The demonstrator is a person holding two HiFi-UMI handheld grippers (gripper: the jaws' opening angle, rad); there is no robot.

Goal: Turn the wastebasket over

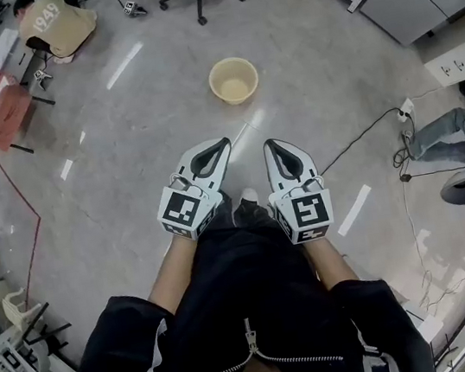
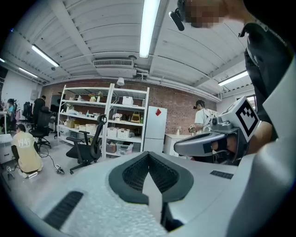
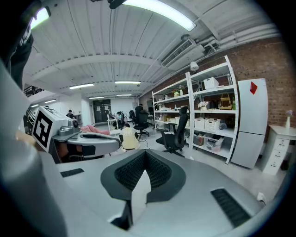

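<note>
On the grey polished floor (image 1: 127, 180), out ahead of the person, the wastebasket (image 1: 233, 81) stands upright with its mouth up. It is round and cream-yellow. It is well apart from both tools, beyond their tips and roughly on the line that runs between them.

The left gripper (image 1: 222, 145) is held in front of the waist, angled inward. Its jaws are pressed together with nothing between them. The left gripper view shows the dark ribbed pads (image 2: 132, 173) meeting at the tip.

The right gripper (image 1: 270, 145) is near it, side by side. Its jaws are likewise pressed together on nothing, and the right gripper view shows them closed tip to tip.

Both gripper views look out nearly level across the room:
- white shelving (image 2: 106, 120) against a brick wall
- a white refrigerator (image 2: 155, 125)
- a black office chair (image 2: 85, 148)

A seated person (image 1: 58, 23) in a cream shirt is on the floor at far left. A power strip (image 1: 405, 109) with black cables lies at right.
</note>
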